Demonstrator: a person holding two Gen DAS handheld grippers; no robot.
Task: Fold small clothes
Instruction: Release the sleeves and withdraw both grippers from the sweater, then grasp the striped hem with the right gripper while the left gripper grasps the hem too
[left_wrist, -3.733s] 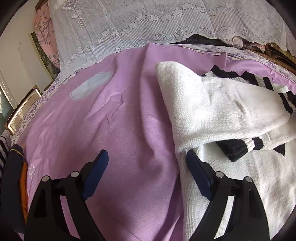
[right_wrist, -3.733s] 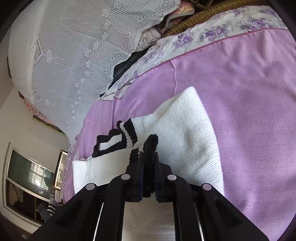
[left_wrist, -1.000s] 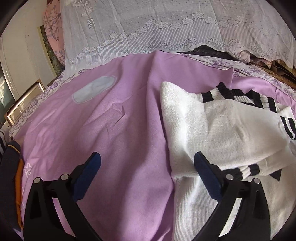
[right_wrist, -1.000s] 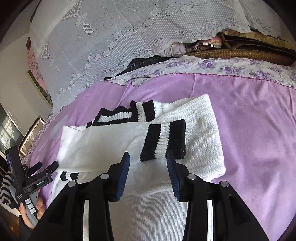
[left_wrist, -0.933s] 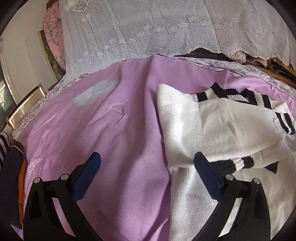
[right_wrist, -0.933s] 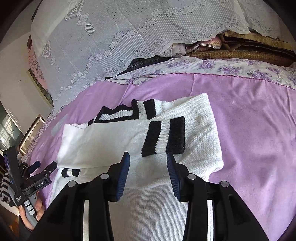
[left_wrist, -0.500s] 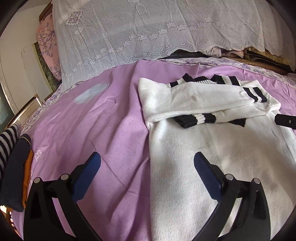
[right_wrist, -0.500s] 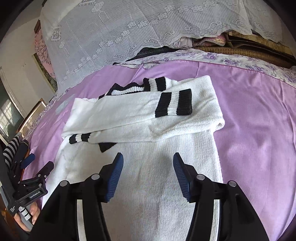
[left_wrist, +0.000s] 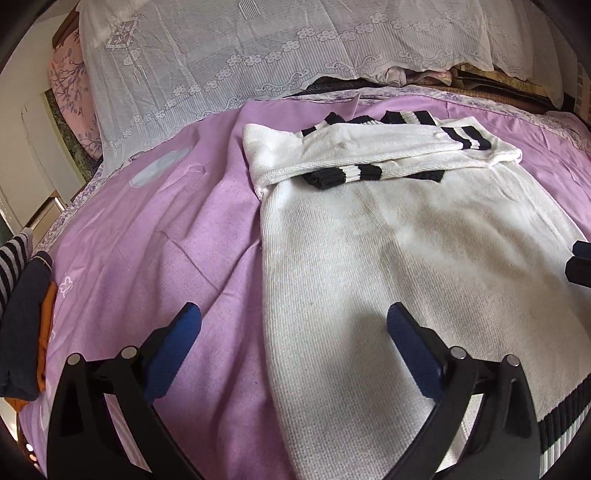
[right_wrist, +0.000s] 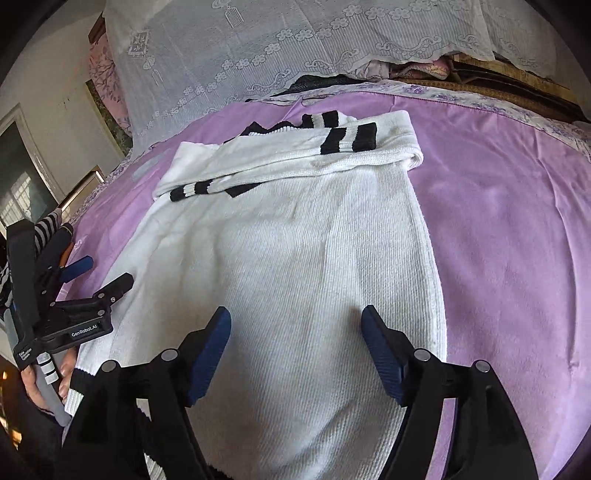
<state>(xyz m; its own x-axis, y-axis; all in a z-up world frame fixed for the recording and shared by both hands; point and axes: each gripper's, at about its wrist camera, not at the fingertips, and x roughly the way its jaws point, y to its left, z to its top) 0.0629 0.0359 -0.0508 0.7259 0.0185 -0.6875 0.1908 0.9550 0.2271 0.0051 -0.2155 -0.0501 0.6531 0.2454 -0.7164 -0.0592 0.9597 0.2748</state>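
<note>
1. left wrist view: one left gripper (left_wrist: 293, 321) is seen nearest, its two blue-padded fingers (left_wrist: 173, 349) spread wide with nothing held; one finger is over the purple bedspread (left_wrist: 155, 236), the other over the sweater.
2. right wrist view: one right gripper (right_wrist: 295, 325) is likewise spread wide and empty, both fingers (right_wrist: 208, 341) being placed over the lower body of the sweater.
3. one white knit sweater (right_wrist: 295, 251) is laid flat on the bedspread, between and ahead of the two grippers; two sleeves (left_wrist: 369, 147) are folded across its chest, each ending in a black-and-white striped cuff (right_wrist: 349, 138).
4. the sweater's striped hem (left_wrist: 561, 417) is cut off at the frame edge in both views, and its collar is largely hidden under the sleeves.
5. open bedspread is left on both long sides of the sweater, wider on the right side.
6. one stack of folded clothes (left_wrist: 22, 314) is placed at the bed's left edge; how many pieces it holds cannot be told.
7. one pale oval patch (left_wrist: 160, 166) is seen on the bedspread farther off.
8. farthest, one white lace cover (left_wrist: 258, 48) is draped over a pile, the contents of which are mostly hidden.
</note>
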